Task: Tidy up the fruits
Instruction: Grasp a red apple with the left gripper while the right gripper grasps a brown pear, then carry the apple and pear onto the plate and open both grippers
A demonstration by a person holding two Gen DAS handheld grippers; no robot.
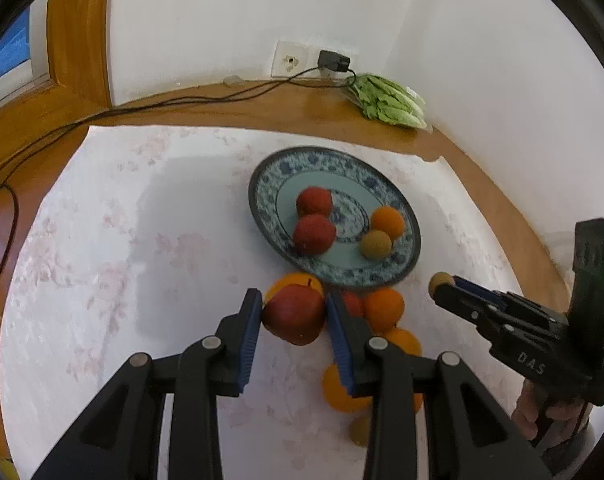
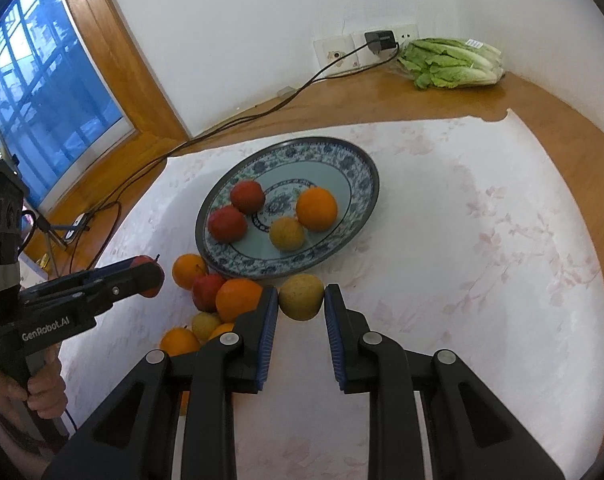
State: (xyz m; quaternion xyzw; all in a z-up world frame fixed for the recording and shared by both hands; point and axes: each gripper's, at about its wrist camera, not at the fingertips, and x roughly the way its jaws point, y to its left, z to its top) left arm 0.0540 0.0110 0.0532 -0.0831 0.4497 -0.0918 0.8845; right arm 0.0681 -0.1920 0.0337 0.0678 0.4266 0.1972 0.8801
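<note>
Clenched between left jaws, red apple [image 1: 293, 312]; between right jaws, yellow-brown fruit [image 2: 301, 297]; both short of plate [image 2: 362, 204]; risked rolling into loose oranges [image 2: 237, 298] just left if released early.

A glossy glazed ceramic plate [image 2: 366, 184] is seen on a matt white floral cloth [image 2: 482, 264] — laid over varnished, shiny wood of the tabletop [image 2: 562, 112]. Ribbed blue pads [image 1: 250, 336] are fitted on matt black plastic fingers — silvery metal pins [image 1: 211, 342] are set at the joints.
</note>
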